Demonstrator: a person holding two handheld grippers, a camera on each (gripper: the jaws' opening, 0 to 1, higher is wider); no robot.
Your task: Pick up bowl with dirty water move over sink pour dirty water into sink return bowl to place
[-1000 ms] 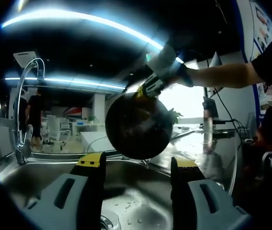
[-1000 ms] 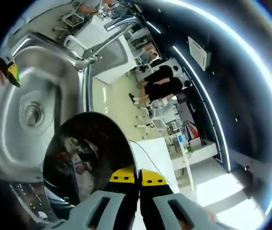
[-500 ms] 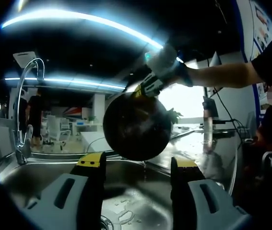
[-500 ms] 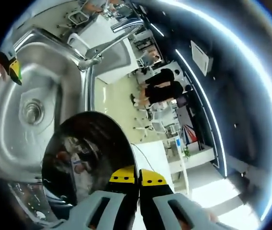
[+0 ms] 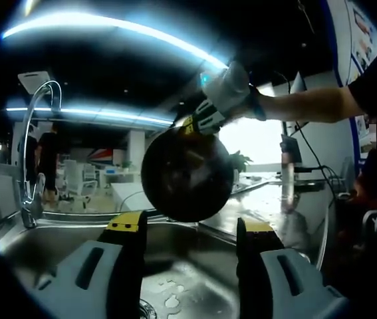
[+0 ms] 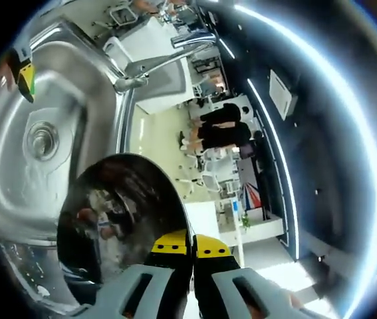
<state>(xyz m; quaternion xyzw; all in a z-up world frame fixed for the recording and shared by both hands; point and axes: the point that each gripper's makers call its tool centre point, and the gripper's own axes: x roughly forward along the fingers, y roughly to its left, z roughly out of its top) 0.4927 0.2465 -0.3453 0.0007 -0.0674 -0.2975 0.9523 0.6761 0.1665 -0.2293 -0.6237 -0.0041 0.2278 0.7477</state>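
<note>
The bowl [image 6: 118,222] is a dark, glossy round vessel, held in the air above the sink [image 6: 15,173] and tipped steeply on its side. In the right gripper view its wet, reflective interior faces the camera, with the sink basin beyond its rim. In the left gripper view the bowl [image 5: 187,174] shows its dark underside, hanging above the near part of the basin.

The right tool [image 6: 190,244] is clamped on the bowl's rim; its two yellow-tipped jaws meet with no gap between them. In the left gripper view the same right tool [image 5: 201,121] enters from the upper right and grips the bowl's top edge, with a person's forearm [image 5: 304,105] behind it.

The left tool [image 5: 191,229] hangs low over the sink with its jaws spread wide apart and nothing between them; the bowl is beyond them, not touching.

The stainless-steel sink [image 5: 55,242] holds droplets and small puddles on its floor near the drain [image 6: 42,141]. A curved chrome faucet [image 5: 32,146] rises at the sink's far edge. The desk [image 5: 274,199] beside the sink has a shiny wet-looking surface. People in dark clothes [image 6: 223,126] stand in the room beyond.
</note>
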